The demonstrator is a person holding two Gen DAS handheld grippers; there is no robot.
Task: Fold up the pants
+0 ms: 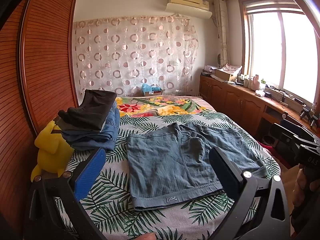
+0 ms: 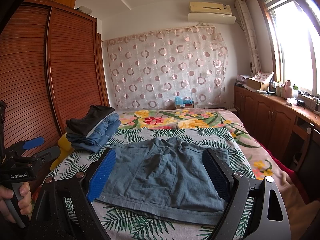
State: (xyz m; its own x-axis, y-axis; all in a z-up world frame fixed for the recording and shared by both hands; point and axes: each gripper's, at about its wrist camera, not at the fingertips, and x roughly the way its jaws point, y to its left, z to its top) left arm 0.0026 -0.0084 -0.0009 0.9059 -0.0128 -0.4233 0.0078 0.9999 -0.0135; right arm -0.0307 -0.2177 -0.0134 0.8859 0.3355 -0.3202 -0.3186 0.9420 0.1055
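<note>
One pair of grey-blue shorts-length pants (image 1: pixel 180 160) lies spread flat on the leaf-print sheet of the bed (image 1: pixel 112 204), waistband toward the cameras, and serves as the landmark here. To the left of the pants, at the bed's edge, sits one yellow plush toy (image 1: pixel 50 150), and just right of it one stack of folded clothes (image 1: pixel 94 122), dark garments on top and denim beneath, apart from the pants. The left gripper (image 1: pixel 158 170) hangs released above the near left part of the pants, its two fingers spread wide, one blue pad (image 1: pixel 90 174) showing. The right gripper (image 2: pixel 160 172) hangs over the pants likewise, fingers wide apart and grasping nothing. Right of the pants, past the bed, one long wooden counter (image 2: pixel 280 108) runs under the window.
</note>
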